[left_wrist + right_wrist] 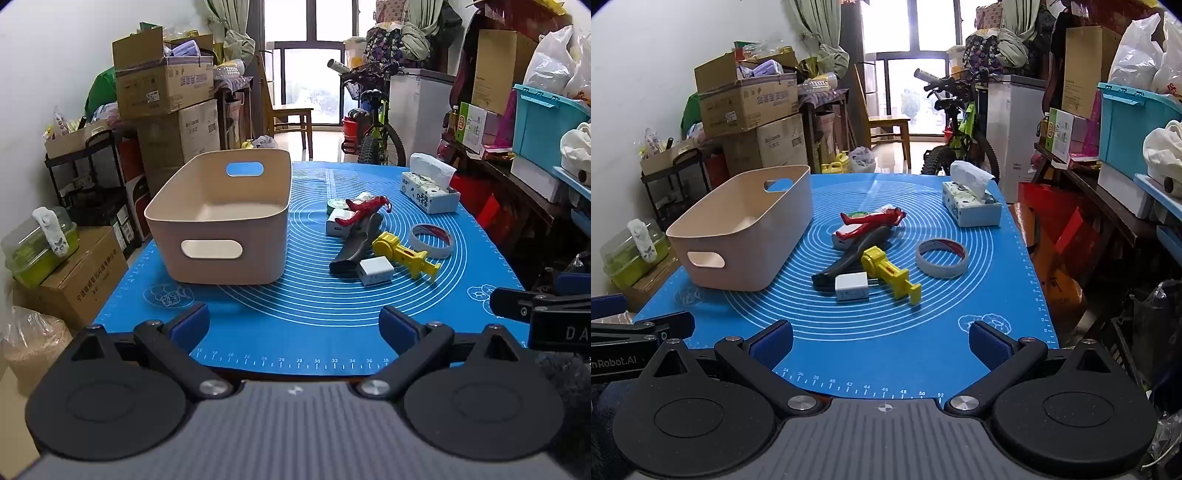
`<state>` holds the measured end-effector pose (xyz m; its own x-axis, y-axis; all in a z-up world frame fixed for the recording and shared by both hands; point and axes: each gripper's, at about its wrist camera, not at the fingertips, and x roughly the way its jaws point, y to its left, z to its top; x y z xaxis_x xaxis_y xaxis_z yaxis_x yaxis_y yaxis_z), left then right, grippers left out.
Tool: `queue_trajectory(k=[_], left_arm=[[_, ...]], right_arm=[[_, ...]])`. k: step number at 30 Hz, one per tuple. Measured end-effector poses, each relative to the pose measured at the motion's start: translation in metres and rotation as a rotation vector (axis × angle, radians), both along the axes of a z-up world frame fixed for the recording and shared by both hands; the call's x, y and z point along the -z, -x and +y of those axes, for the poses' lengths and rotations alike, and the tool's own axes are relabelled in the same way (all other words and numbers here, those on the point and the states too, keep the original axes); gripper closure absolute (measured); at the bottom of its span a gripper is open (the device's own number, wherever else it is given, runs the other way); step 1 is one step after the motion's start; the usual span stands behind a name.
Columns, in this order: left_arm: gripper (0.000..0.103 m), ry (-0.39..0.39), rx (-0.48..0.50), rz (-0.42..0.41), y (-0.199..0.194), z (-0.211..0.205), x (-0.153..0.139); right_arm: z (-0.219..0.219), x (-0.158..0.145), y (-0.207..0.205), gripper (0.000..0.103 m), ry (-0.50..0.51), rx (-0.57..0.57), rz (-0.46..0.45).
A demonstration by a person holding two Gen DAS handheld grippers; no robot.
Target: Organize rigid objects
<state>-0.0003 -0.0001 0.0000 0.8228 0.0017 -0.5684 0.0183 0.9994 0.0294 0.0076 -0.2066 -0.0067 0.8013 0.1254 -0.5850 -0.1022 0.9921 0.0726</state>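
Both grippers hang over near edge of blue mat (258, 332) — left gripper (294, 326) spread wide, holding nothing, right gripper (881, 341) same deal. Beige bin (221, 218) sits on mat's left side. Clutter piled mid-mat right of it: red figure (871, 223) atop dark handle tool (849, 258), yellow toy (890, 275), white charger (851, 288) touching, tape roll (942, 258) just beside. Tissue box (971, 206) at far right.

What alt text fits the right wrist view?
Open right gripper hovers at the near edge of a blue mat; ahead lie a white charger, yellow tool, tape roll and red figure, with an empty beige bin left.
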Motion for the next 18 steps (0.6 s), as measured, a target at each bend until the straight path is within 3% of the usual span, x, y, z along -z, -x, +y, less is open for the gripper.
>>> queue_trajectory(k=[18], left_arm=[[0.006, -0.002, 0.001, 0.004, 0.0, 0.0004, -0.0001]], right_arm=[[-0.0017, 0.0004, 0.0004, 0.002, -0.011, 0.003, 0.001]])
